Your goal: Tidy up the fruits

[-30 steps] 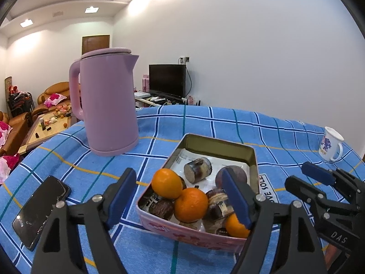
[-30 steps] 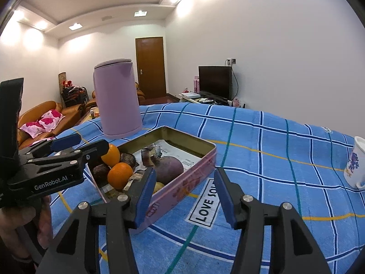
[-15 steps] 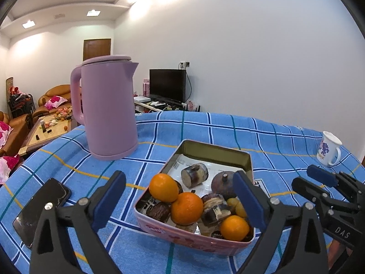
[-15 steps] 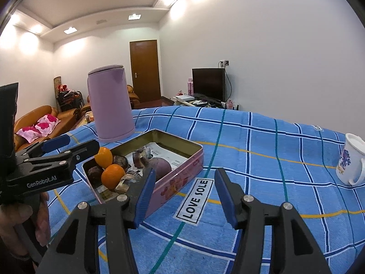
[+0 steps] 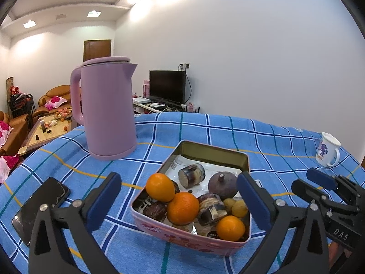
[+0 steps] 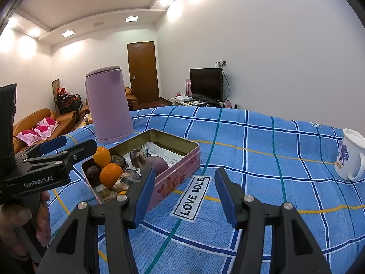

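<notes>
On the blue checked cloth point(image 5: 205, 127) we count, going left to right in the left wrist view, one black phone point(image 5: 41, 207) near the left edge, one lilac kettle point(image 5: 107, 109) toward the far side, one pink tin point(image 5: 191, 233) in the middle, and one white mug point(image 5: 327, 150) near the far right edge. Inside the tin we count three oranges: one point(image 5: 160, 187) at the left wall, one point(image 5: 183, 208) touching it toward the near wall, and one point(image 5: 230, 227) in the near right corner. Also in the tin we see one round purple fruit point(image 5: 222, 185) by the right wall, two small yellow fruits point(image 5: 239, 207) side by side just in front of it, and about four dark brown pieces whose kind we cannot tell; one of them point(image 5: 191, 178) lies alone on the paper lining toward the far end. Our left gripper point(image 5: 180, 196) has just been opening and its fingers point(image 5: 103, 202) now stand wide apart, one at each side of the near end of the tin as seen, touching neither the tin nor any fruit and holding nothing. In the right wrist view we see a hand point(image 6: 34, 219) holding that gripper at the left edge. Our right gripper point(image 6: 182, 194) has its fingers point(image 6: 144, 194) partly apart and empty above the cloth, just right of the tin and over one white label point(image 6: 192, 196) that reads LOVE SOLE; whether its left finger touches the tin wall we cannot tell.
</notes>
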